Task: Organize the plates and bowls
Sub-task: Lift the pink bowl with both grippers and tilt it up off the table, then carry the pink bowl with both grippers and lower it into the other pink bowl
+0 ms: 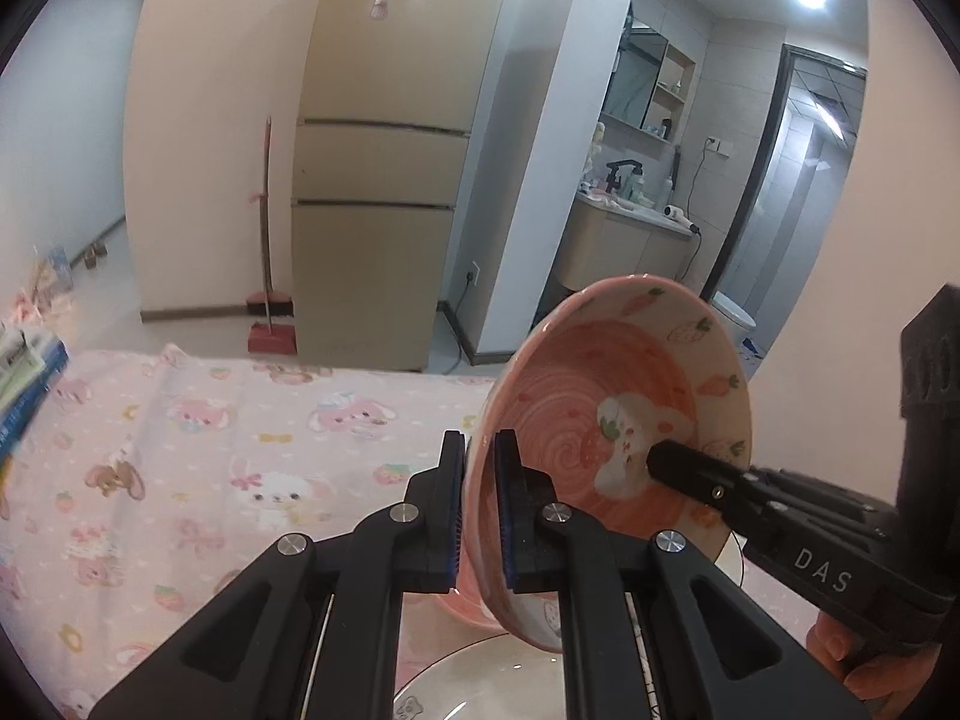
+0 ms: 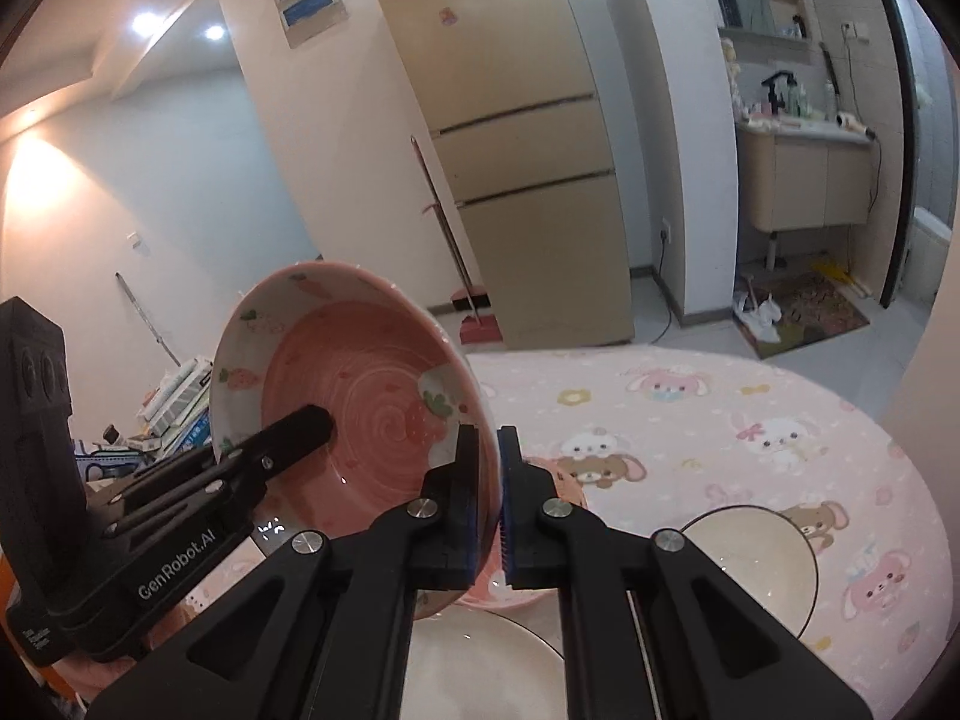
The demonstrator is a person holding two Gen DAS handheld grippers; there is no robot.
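Observation:
A pink bowl (image 1: 606,396) with strawberry and bunny prints is held tilted in the air above the table, and it also shows in the right wrist view (image 2: 354,372). My left gripper (image 1: 478,510) is shut on its left rim. My right gripper (image 2: 487,510) is shut on its opposite rim. Each gripper appears in the other's view, with a finger (image 1: 690,471) inside the bowl. Below it sit a second pink bowl (image 2: 516,591) and a white plate (image 2: 480,666) with a dark rim, also in the left wrist view (image 1: 480,684).
A round table with a pink bunny tablecloth (image 2: 720,420) holds a cream bowl (image 2: 750,564) at the right. Stacked boxes (image 1: 24,384) lie at the table's left edge. A fridge (image 1: 384,180), a broom and dustpan (image 1: 270,324) and a bathroom stand behind.

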